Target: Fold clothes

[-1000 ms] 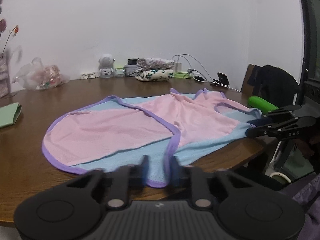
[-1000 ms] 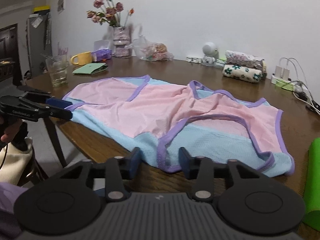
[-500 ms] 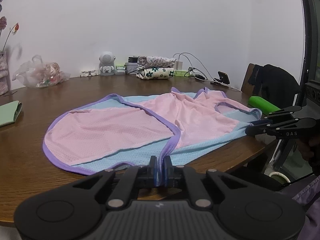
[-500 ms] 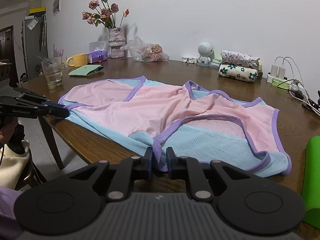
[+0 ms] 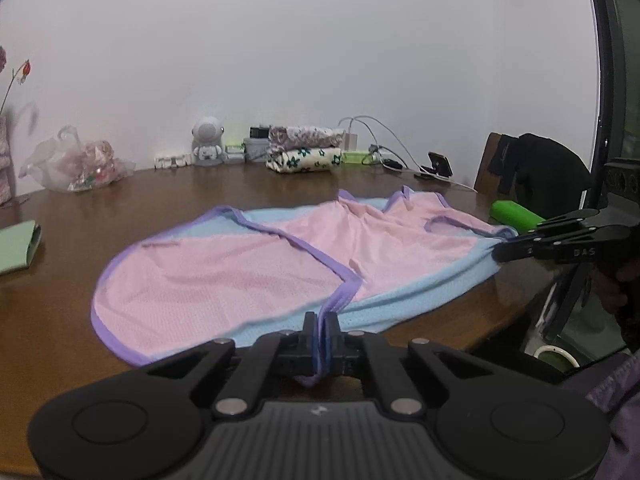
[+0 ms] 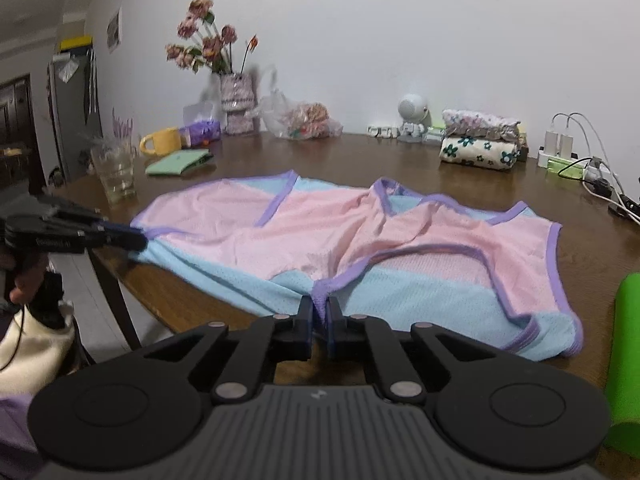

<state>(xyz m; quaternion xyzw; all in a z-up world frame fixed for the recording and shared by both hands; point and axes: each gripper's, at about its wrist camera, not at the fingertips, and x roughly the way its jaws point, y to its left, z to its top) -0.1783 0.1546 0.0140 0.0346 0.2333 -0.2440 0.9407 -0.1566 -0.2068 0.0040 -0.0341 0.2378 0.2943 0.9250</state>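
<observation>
Across the near edge of the wooden desk (image 5: 60, 280) a pink and blue mesh garment (image 5: 240, 276) is spread flat, its purple-trimmed hem overhanging. It is judged light, limp and airy, best taken by the bound trim. The left hand-held gripper (image 5: 321, 330) has just been closing and is pinched on the hem; the right hand-held gripper (image 6: 320, 316) likewise is clamped on trim at the other end. Only from the right wrist are the flower vase (image 6: 236, 108), yellow mug (image 6: 162, 142) and glass (image 6: 114, 172) seen; a chair draped in black (image 5: 536, 168) is shown only from the left.

Black two-finger grippers (image 5: 321, 338) (silver pivot screws), purple sleeve (image 5: 616, 384).
</observation>
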